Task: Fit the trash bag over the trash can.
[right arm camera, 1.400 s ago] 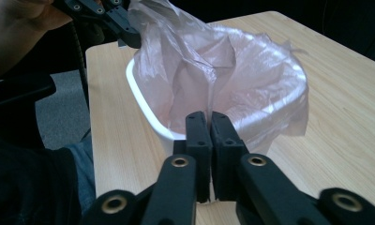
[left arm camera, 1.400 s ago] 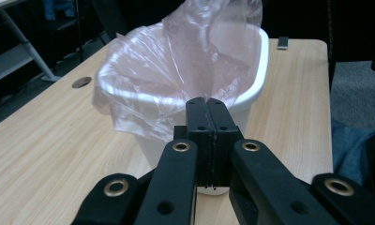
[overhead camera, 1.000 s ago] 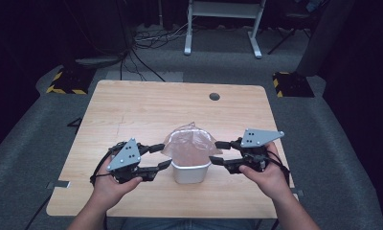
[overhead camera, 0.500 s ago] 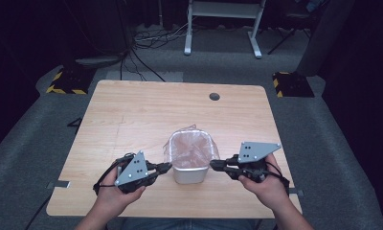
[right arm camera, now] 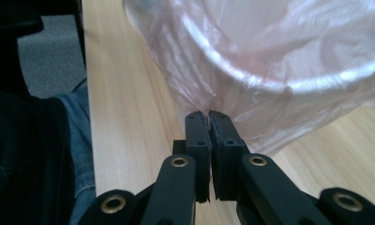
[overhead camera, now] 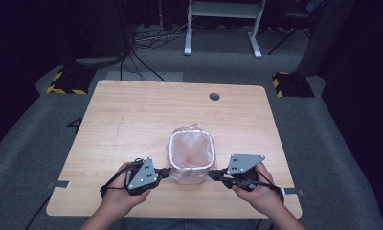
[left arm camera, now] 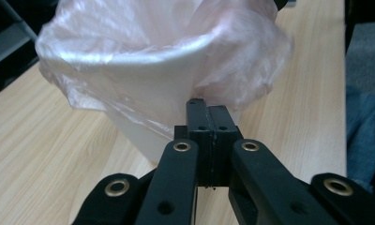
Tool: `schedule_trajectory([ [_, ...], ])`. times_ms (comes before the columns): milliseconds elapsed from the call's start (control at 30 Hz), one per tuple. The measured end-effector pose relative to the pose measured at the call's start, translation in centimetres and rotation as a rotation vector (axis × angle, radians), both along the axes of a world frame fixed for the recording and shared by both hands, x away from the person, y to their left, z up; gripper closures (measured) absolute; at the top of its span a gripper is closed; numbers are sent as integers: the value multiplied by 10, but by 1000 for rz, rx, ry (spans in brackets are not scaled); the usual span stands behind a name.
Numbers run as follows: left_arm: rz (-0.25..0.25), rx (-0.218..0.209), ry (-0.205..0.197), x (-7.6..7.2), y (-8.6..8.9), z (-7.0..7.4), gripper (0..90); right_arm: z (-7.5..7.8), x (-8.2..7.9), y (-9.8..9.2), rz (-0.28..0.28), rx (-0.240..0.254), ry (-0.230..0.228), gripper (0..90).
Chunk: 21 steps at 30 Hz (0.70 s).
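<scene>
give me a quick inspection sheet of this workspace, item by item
surface: light wooden table, dark round hole near the far edge
job's things: small white bin lined with a thin pink plastic bag, the bag's edge folded over the rim
clutter: nothing seen
grippers: left tongs shut on the bag's hem at the bin's left side; right tongs shut on the hem at the right side
cables: black cable trails from the left tongs over the table; a tangle of cables on the floor beyond
surroundings: grey carpet, two yellow-black striped blocks, a white metal frame
</scene>
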<state>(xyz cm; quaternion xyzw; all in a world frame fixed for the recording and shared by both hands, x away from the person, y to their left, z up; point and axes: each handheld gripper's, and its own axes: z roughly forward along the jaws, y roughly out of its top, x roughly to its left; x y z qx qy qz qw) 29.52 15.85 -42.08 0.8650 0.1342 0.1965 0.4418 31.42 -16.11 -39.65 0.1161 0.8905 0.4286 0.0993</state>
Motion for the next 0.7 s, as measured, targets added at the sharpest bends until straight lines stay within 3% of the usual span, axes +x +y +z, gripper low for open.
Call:
schedule_trajectory([
  [133, 9, 13, 35, 4, 3, -13, 865, -13, 4, -1, -23, -5, 38, 817],
  [200, 26, -16, 53, 4, 8, -15, 742, -15, 4, -4, -31, 7, 46, 726],
  [267, 50, -70, 72, 1, 16, -13, 602, -13, 2, -8, -43, 41, 59, 626],
  [433, 71, -201, 68, -2, 39, 2, 492, 7, -8, -25, -43, 126, 50, 567],
  [567, 109, -238, 65, 2, 47, 13, 459, 25, -4, -36, -102, 160, 13, 542],
  [700, 201, -264, 76, 15, 43, 23, 438, 38, 10, -38, -200, 178, -11, 499],
])
